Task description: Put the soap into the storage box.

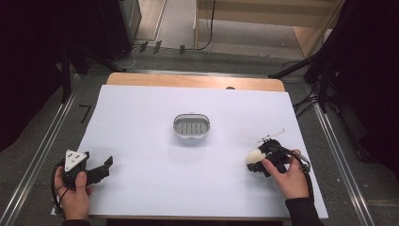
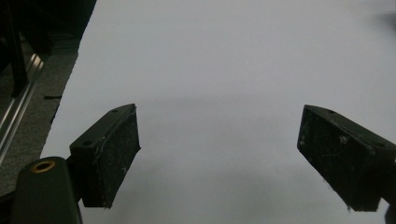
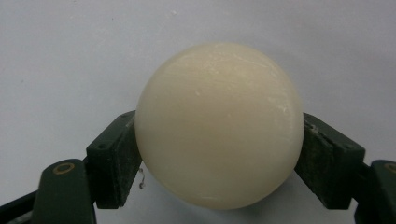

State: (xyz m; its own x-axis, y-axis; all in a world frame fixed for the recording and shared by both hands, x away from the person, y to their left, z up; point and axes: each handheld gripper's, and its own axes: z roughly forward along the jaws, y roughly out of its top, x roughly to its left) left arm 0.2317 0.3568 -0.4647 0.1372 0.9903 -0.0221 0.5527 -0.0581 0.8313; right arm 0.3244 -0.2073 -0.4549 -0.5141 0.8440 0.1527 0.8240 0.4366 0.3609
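A cream-coloured round soap bar [image 3: 218, 123] sits between the jaws of my right gripper [image 3: 218, 154], which press on both its sides. In the high view the soap [image 1: 255, 157] and the right gripper [image 1: 259, 162] are at the table's right front, held by a hand. A grey oval soap dish [image 1: 190, 126] with a slotted floor stands at the table's middle, apart from both grippers. My left gripper [image 1: 104, 168] rests at the left front, jaws wide apart. In the left gripper view its fingers [image 2: 109, 154] have nothing between them.
A white sheet [image 1: 141, 122] covers the table; a wooden strip [image 1: 188, 81] shows along its far edge. Metal rails [image 1: 42, 146] run down both sides of the table. Black stands and cables crowd the far right floor [image 1: 324, 84].
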